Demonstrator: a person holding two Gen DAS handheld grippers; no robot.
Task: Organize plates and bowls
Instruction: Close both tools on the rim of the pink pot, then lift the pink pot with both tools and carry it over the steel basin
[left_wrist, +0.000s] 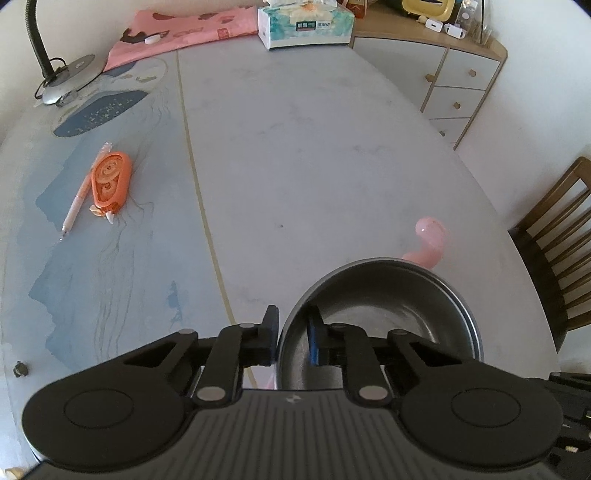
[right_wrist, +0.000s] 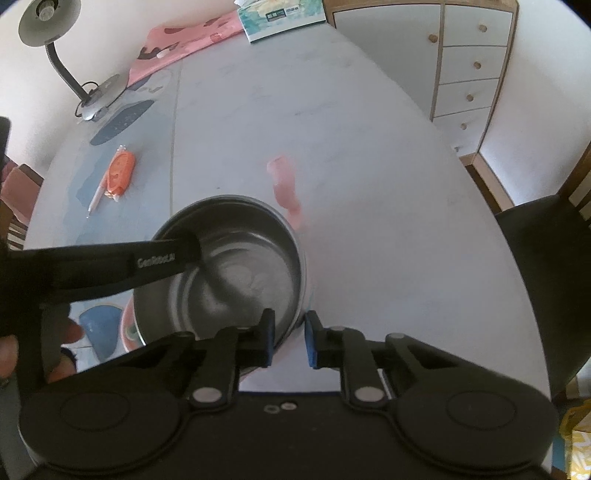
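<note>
Right now I am holding the steel bowl (left_wrist: 384, 314) from two sides over the table (left_wrist: 314, 155). My left gripper (left_wrist: 293, 338) is pinching the bowl's left rim, one pad outside the wall and one inside. My right gripper (right_wrist: 290, 339) is straddling the near right rim (right_wrist: 295, 295); its jaws are standing close on either side of the wall, and I judge them clamped on it. So the bowl is sitting between my two hands, neither one nearer, and any coming move is depending on both hands travelling together. Its underside is hidden from me. Something pink (right_wrist: 127, 325) and a blue shape (right_wrist: 99, 325) are showing below its left edge, cut off, and I cannot make out what they are. A pale pink object (left_wrist: 426, 240) is lying blurred on the table just beyond.
</note>
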